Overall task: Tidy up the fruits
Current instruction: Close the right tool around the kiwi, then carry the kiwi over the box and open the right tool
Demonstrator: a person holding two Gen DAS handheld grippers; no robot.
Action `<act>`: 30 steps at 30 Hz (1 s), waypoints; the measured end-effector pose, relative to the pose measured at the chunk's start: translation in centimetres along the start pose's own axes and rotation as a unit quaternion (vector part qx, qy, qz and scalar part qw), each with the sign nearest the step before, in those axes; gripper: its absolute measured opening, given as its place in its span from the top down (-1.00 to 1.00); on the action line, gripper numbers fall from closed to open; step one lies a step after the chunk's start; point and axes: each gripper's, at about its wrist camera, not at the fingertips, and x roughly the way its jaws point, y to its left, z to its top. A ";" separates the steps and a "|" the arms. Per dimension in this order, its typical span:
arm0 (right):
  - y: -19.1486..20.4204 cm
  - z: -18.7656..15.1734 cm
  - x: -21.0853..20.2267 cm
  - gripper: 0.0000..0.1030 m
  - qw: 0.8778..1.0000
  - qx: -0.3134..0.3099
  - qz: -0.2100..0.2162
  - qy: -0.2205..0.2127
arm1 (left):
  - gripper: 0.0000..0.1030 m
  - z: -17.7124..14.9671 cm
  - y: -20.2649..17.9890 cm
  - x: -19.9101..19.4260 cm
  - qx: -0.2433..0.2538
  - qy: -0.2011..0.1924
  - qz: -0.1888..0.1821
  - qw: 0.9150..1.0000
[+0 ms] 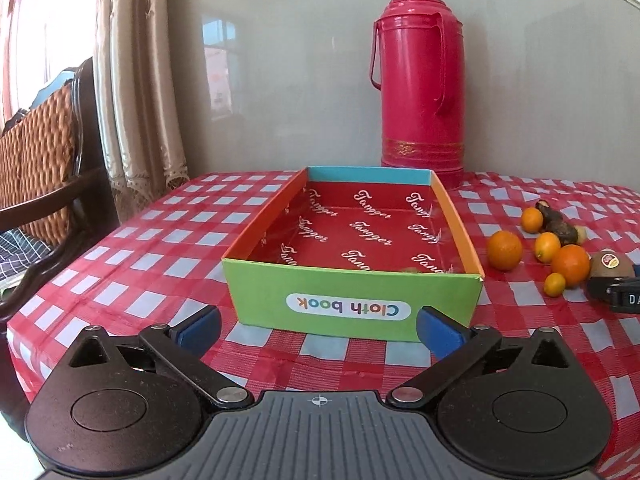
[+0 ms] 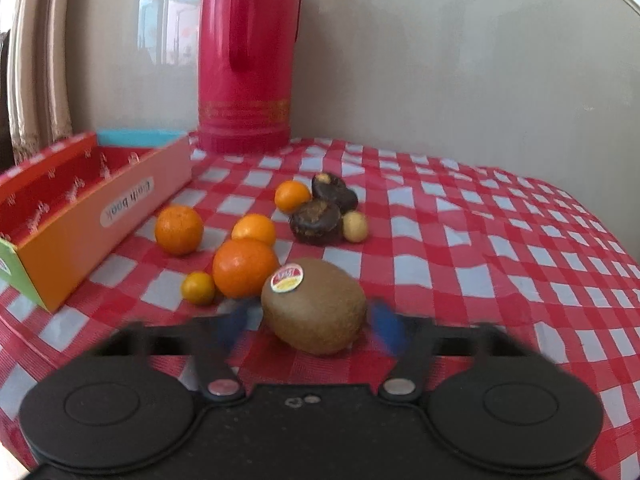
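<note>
The kiwi (image 2: 314, 306) lies directly between the blue pads of the right gripper (image 2: 310, 322), and that is the relation the coming move turns on: the fruit's long axis runs roughly across the gap, from one pad toward the other, with its stickered end tipped up toward the left pad. The jaws stand wide, a pad on either side of the kiwi, and the blur on them makes it impossible to tell whether either one touches the skin yet. The right gripper sits low over the checked tablecloth (image 2: 500, 248), pointing toward the back wall, so it is plainly the nearer of the two to the loose fruit. Just beyond the kiwi a large orange (image 2: 245, 267) rests close against its far left side (a squeeze that drifts left could nudge it), with smaller oranges and two dark fruits (image 2: 320, 216) scattered farther back. The box (image 1: 352, 264), the likely destination, stands left of the fruit pile toward the left edge of the table, and it looks nearly empty. The left gripper (image 1: 318, 330) hangs in front of the box's green near wall, jaws spread wide and holding nothing, well apart from the kiwi.
</note>
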 end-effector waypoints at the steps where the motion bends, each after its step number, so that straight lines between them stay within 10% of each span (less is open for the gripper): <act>1: 0.1 0.1 0.0 0.10 1.000 0.000 -0.002 -0.001 | -0.99 0.0 0.1 0.0 -0.002 0.000 0.001 1.000; 21: 9.5 4.0 -5.0 0.11 0.985 0.002 0.105 -0.139 | -0.99 -1.7 8.2 0.1 -0.043 0.015 0.055 0.997; 30: 14.8 4.0 -3.7 0.10 0.981 -0.023 0.145 -0.125 | -0.99 -2.9 11.6 0.0 -0.054 0.030 0.081 0.995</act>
